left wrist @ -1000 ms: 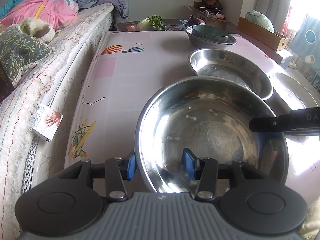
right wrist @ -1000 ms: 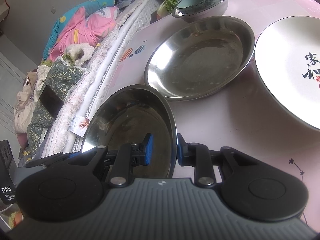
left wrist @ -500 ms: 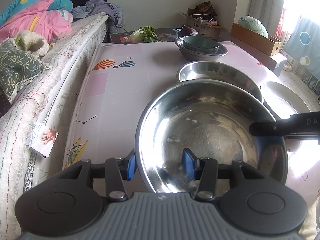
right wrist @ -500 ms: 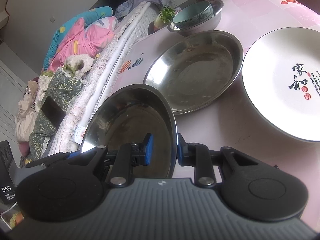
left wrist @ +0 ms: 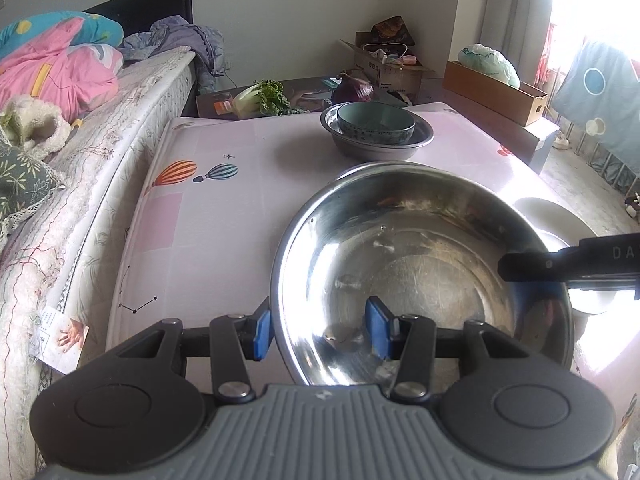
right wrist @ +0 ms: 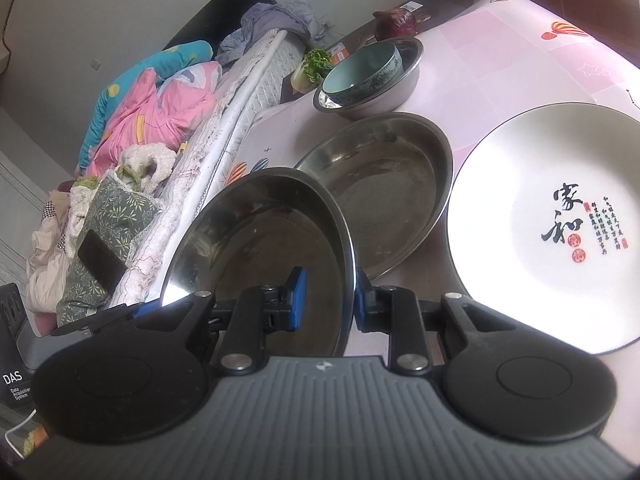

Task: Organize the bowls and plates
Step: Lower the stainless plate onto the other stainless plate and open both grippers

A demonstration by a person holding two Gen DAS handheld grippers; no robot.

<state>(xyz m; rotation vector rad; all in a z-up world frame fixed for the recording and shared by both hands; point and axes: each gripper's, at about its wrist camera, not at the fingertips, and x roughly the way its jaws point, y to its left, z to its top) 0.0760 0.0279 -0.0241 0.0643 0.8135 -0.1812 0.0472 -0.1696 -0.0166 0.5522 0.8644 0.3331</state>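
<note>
Both grippers hold one large steel bowl [left wrist: 420, 272] above the table; it also shows in the right wrist view [right wrist: 264, 240]. My left gripper [left wrist: 320, 326] is shut on its near rim. My right gripper [right wrist: 328, 296] is shut on the opposite rim; its finger shows in the left wrist view [left wrist: 560, 266]. A second shallow steel bowl [right wrist: 384, 192] lies on the table beyond, partly hidden behind the held one. A white plate with black characters [right wrist: 552, 216] lies to its right. A teal bowl [left wrist: 375, 122] sits inside a small steel bowl [left wrist: 420, 140] at the far end.
The pink table [left wrist: 224, 216] has a bed with quilts [left wrist: 60, 120] along its left edge. Vegetables [left wrist: 260, 98] and a purple cabbage [left wrist: 354, 88] lie beyond the far edge. Cardboard boxes [left wrist: 492, 88] stand at the back right.
The held steel bowl has risen and moved toward the far end, now covering most of the second steel bowl in the left wrist view. Both grips are unchanged.
</note>
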